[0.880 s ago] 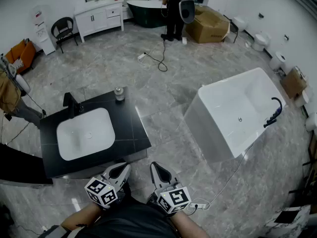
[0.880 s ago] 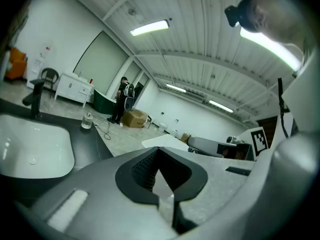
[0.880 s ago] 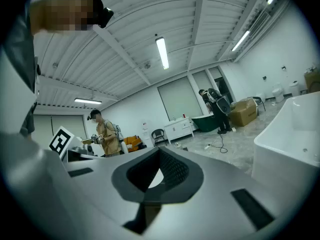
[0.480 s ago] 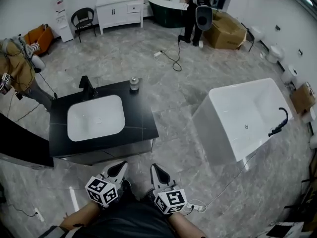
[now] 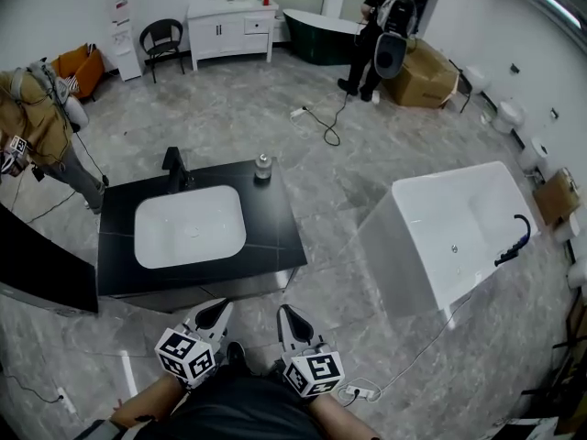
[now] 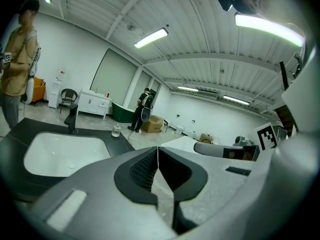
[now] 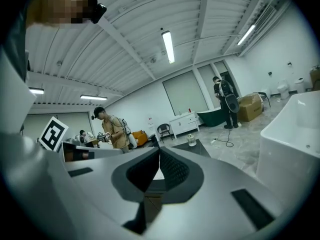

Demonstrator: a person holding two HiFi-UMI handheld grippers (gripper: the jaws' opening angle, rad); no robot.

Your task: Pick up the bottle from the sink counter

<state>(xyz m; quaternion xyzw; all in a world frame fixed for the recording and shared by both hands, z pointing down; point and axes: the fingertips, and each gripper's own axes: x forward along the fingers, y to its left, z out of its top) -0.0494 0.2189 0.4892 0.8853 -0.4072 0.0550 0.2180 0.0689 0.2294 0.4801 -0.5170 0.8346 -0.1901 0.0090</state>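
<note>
Two ribbed-pad claws pressed together, empty: left claw (image 6: pixel 158 151), right claw (image 7: pixel 159 156) | squat clear bottle (image 5: pixel 263 166) on glossy black counter (image 5: pixel 275 236)

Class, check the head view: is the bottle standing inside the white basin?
No, the bottle stands on the black counter, beyond the far right corner of the basin and outside it.

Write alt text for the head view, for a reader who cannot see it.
A small clear bottle stands at the far edge of a black sink counter, beside a black faucet and behind the white rectangular basin. Near the viewer, the left gripper and right gripper are shut, empty, short of the counter. A white bathtub stands right.
</note>
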